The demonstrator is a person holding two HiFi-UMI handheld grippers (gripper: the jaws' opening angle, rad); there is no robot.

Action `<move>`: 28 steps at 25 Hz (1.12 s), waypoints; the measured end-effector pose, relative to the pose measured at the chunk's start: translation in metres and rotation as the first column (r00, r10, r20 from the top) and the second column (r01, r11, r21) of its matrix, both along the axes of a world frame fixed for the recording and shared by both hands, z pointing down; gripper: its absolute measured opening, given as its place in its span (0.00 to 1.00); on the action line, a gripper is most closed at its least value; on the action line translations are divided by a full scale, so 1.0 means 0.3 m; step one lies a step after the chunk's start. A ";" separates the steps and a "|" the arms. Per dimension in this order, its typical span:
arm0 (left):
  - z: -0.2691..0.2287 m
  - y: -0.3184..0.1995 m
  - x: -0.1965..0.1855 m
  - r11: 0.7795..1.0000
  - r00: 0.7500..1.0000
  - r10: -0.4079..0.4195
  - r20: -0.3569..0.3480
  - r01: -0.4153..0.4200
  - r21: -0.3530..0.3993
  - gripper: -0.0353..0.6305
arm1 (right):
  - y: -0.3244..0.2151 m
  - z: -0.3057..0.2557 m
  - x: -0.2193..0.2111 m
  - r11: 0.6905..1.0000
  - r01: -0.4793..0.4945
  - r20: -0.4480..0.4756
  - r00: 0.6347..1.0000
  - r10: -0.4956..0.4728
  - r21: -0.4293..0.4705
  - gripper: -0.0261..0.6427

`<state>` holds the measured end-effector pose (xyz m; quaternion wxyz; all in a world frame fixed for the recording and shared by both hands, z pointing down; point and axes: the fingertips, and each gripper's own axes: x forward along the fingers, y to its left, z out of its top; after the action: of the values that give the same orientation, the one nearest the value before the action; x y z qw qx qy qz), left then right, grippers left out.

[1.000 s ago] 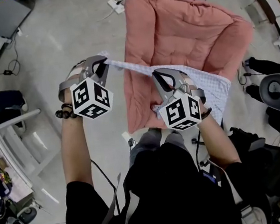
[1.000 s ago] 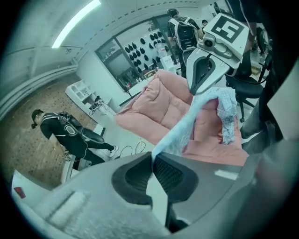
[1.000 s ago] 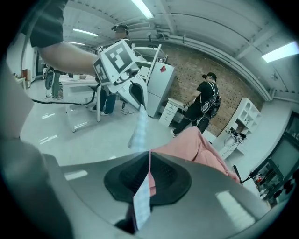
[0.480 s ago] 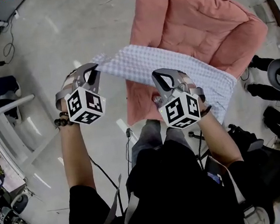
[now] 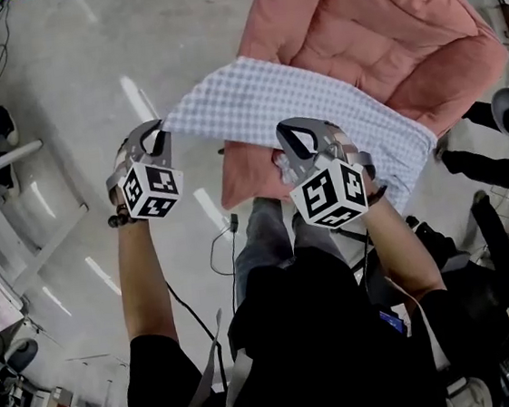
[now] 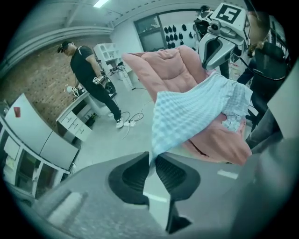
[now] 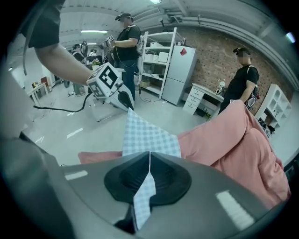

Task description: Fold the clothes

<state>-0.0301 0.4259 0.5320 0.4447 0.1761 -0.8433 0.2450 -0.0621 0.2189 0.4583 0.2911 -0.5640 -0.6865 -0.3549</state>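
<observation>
Checked cloth (image 5: pixel 299 111) hung stretched above the pink cushion (image 5: pixel 381 28). Right tool (image 5: pixel 290 135) clamped one corner. Left tool (image 5: pixel 160 129) had just eased slightly, its corner pinched between the jaws. Best bet was lowering both evenly, edge taut.

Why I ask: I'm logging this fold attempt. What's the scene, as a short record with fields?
garment: checked cloth, held up and stretched between both tongs
left tongs: pinching a corner of the cloth; jaws have just been opening slightly
right tongs: shut on the cloth's edge
below the cloth: pink quilt
fold: not yet made
</observation>
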 end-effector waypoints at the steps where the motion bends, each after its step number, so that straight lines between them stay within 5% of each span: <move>1: 0.033 0.002 0.026 1.000 1.000 -0.014 -0.012 0.014 0.008 0.14 | 0.002 0.016 0.015 1.000 0.000 -0.005 1.000 0.000 0.004 0.05; 11: 0.157 0.067 0.150 0.995 0.990 -0.093 -0.103 0.096 0.026 0.16 | 0.019 0.072 0.041 1.000 0.000 -0.020 1.000 0.001 0.021 0.05; 20: 0.054 -0.113 0.077 0.987 0.995 -0.084 -0.044 0.089 0.136 0.16 | -0.050 0.041 -0.007 0.999 -0.037 -0.003 0.999 0.037 0.006 0.05; 28: 0.003 -0.344 0.153 0.977 0.997 -0.080 -0.002 0.079 0.196 0.16 | -0.207 0.045 0.060 0.998 -0.059 0.009 0.998 0.059 0.000 0.05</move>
<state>0.0159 0.3227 0.5330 0.4322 0.1844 -0.8710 0.1435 -0.0441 0.1567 0.4718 0.2983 -0.5420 -0.7040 -0.3488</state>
